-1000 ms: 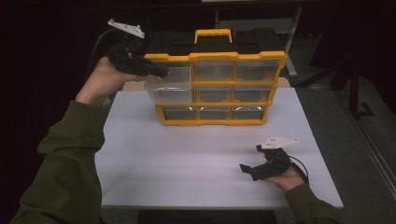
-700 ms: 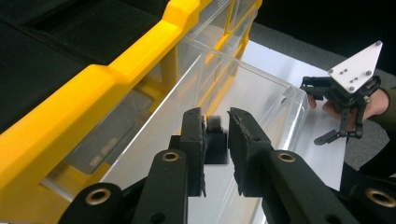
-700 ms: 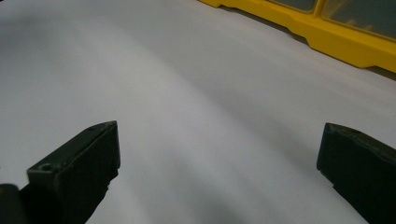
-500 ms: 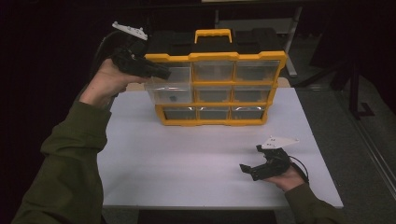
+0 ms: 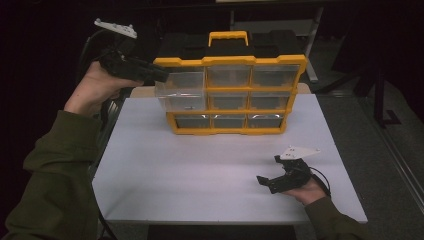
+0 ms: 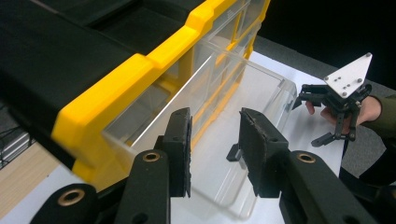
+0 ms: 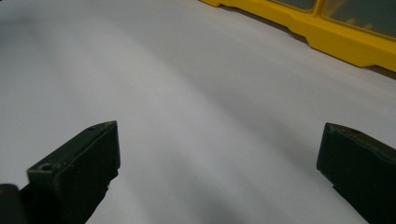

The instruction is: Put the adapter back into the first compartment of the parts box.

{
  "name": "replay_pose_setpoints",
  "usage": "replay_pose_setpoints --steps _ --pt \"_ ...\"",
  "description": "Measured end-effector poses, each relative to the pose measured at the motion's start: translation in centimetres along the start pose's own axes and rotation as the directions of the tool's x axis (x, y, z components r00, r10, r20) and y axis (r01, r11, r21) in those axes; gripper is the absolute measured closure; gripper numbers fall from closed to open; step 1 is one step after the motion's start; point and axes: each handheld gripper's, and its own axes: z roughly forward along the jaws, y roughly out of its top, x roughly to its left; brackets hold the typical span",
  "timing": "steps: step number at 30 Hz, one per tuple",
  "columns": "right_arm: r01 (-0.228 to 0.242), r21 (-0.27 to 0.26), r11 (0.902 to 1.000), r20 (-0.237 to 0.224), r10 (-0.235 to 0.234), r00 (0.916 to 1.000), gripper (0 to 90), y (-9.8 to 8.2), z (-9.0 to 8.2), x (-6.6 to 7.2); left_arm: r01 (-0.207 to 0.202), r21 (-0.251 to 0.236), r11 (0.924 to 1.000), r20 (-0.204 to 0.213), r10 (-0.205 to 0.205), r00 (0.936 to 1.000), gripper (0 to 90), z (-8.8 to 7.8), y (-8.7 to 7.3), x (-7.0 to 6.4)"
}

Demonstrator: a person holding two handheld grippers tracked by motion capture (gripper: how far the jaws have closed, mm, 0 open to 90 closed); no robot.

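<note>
Hovering at the organizer's (image 5: 235, 95) top-left corner, left gripper (image 6: 215, 154) has just been opening, jaws slightly apart with nothing clamped, over the pulled-out clear drawer (image 5: 181, 92); right gripper (image 5: 280, 177) rests wide open, empty, on table (image 5: 200, 170).

Organizer case (image 5: 230, 62): glossy moulded yellow plastic frame with a matt black plastic top. Pulled-out drawer (image 6: 233, 135): clear, smooth, glossy plastic that catches highlights along its rims. Table (image 5: 210, 170): white, smooth, matt top. Left gripper (image 6: 215, 154): matt black plastic body, brass-coloured metal bushings, pads (image 6: 254, 149) of rough, worn black rubber-like facing. Right gripper (image 5: 272, 181): matt black, bearing a pale grey, smooth plate. Sleeve (image 5: 55, 170): olive woven cloth, matt.
</note>
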Motion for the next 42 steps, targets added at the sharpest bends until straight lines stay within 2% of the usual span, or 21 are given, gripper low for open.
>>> replay_pose_setpoints --steps 9,16,20,28,35,42 --pt "0.0 -0.001 1.0 0.001 0.0 1.0 0.0 0.0 0.0 0.0 0.012 -0.015 0.9998 -0.009 -0.012 0.9999 56.8 -1.7 -1.4 0.2" --pt "-0.002 -0.002 1.0 -0.002 0.002 1.0 0.0 -0.1 0.0 -0.1 0.02 -0.015 0.9997 -0.019 -0.02 0.9996 50.9 -2.1 -3.2 0.3" --pt "-0.002 -0.005 1.0 -0.004 0.002 1.0 0.0 -0.1 0.0 -0.2 0.031 -0.032 0.999 -0.022 -0.031 0.9993 47.0 -2.2 -4.4 0.5" --pt "-0.001 -0.005 1.0 -0.005 0.001 1.0 0.0 0.0 0.1 -0.2 0.04 -0.033 0.9986 -0.03 -0.041 0.9987 39.7 -1.6 -7.1 0.4" --pt "0.003 -0.004 1.0 -0.002 -0.003 1.0 0.0 0.0 0.1 -0.1 0.04 -0.021 0.999 -0.032 -0.04 0.9987 34.0 -0.2 -9.6 0.1" --pt "0.003 -0.005 1.0 -0.001 -0.003 1.0 0.0 0.0 0.1 -0.1 0.034 -0.031 0.999 -0.037 -0.035 0.9987 28.3 1.2 -11.5 -0.5"
